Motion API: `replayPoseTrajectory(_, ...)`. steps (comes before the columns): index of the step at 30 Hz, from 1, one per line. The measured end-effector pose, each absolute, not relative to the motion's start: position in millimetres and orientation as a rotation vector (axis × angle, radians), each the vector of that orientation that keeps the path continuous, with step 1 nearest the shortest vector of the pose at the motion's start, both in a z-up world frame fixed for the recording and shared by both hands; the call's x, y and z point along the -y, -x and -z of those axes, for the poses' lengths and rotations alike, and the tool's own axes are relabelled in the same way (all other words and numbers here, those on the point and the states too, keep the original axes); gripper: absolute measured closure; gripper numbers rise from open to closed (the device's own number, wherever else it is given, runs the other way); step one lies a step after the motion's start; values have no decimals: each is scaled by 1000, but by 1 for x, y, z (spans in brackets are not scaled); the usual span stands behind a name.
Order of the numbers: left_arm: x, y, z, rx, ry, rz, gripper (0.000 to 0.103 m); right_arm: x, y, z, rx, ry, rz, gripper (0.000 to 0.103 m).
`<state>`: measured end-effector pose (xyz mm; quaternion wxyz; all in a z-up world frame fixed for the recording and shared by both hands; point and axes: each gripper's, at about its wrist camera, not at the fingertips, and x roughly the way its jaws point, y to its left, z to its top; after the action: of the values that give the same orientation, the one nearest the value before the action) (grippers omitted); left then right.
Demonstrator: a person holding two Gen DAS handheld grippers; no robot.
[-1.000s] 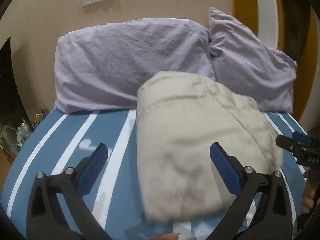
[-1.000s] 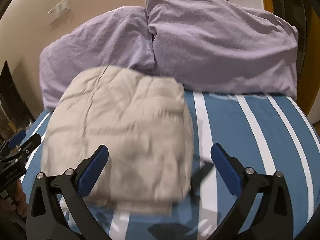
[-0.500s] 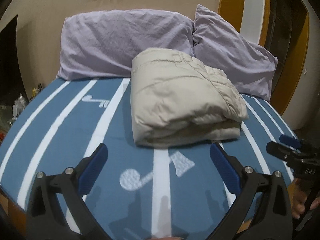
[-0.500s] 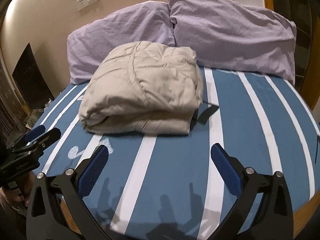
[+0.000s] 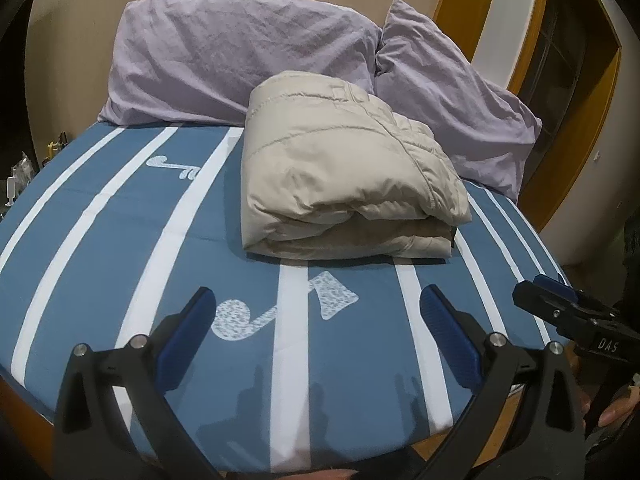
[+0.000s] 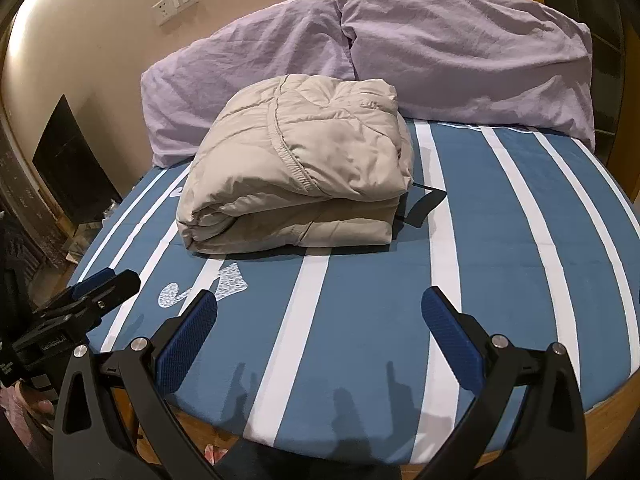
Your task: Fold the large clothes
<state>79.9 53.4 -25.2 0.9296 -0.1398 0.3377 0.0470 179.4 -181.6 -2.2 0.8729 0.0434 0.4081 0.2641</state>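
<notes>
Left gripper: fingers spread wide, holding nothing, at the bed's near edge.
Bed: blue sheet with white stripes.
Jacket: beige, padded, folded into a thick bundle mid-bed, its far edge against the pillows.
Right gripper: fingers spread wide, holding nothing, near edge, well apart from jacket.

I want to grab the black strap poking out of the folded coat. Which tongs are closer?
Right, probably. The black strap lies straight ahead of the right tongs; the left tongs sit further left, facing the coat.
</notes>
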Motion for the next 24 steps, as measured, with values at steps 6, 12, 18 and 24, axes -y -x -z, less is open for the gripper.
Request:
replayPoseTrajectory(6, -52, -79, 25, -694, 288, -90, 2, 181, -179, 1, -854, -93, -555, 1)
replayPoseTrajectory(12, -50, -79, 25, -699, 281, -97, 2, 180, -179, 1, -857, -96, -560, 1)
replayPoseTrajectory(18, -48, -79, 26, -705, 287, -91, 2, 178, -177, 2, -865, -104, -569, 1)
replayPoseTrajectory(24, -47, -77, 26, -706, 289, -85, 2, 179, -178, 2, -868, -111, -569, 1)
